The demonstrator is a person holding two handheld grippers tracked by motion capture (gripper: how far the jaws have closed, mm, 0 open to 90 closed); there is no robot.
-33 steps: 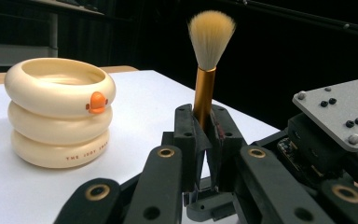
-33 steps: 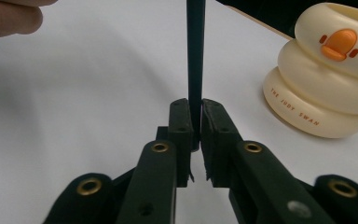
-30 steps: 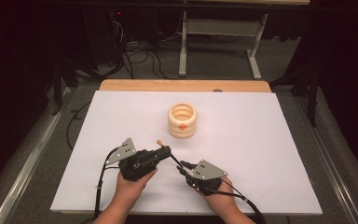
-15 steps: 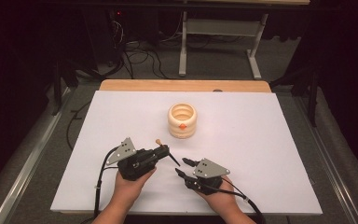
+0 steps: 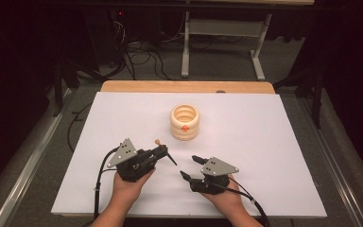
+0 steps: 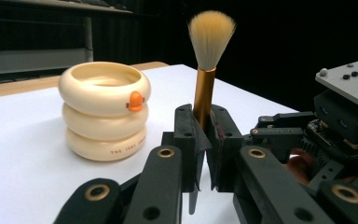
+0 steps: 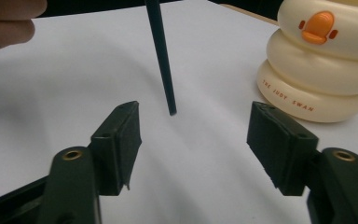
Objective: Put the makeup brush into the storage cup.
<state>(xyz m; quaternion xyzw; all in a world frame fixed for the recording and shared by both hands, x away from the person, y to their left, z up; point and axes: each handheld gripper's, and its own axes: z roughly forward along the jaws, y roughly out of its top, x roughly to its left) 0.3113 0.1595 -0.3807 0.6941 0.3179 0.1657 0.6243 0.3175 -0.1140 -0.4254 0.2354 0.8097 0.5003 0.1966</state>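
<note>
Landmark: cream ringed holder [image 5: 185,122], standing upright on the white table [image 5: 274,142], orange beak mark facing the person.

Left gripper [image 5: 163,152]: clenched on the brush [image 6: 205,93], clamped at the gold ferrule just below the bristles. In the left gripper view, brush upright between the jaws, tan bristle tuft at top. In the high view, brush held on the near side of the holder and a little to its left, apart from it, not touching. Dark handle [image 5: 170,158] slanting away from the jaws toward the right gripper.

Right gripper [image 5: 192,166]: released, jaws spread wide, nothing between them. Placed nearer the person than the holder, to the right of the left gripper.

Key relation: in the right gripper view, the dark handle tip [image 7: 167,79] hanging ahead of the open jaws, roughly centred in the gap but beyond the pads, not between them. Long axis near vertical in that view, so crosswise to the jaw opening; suits a pinch once the jaws advance. Holder [image 7: 321,65] off to the right of that handle.

Judgement: handover or regrasp on the handle likely next, then bristle-up placement in the holder. Left gripper closer to the holder mouth than the right.

Count: brush, one. Holder, one, made of three stacked rings. Grippers, two. Hands, two.
</note>
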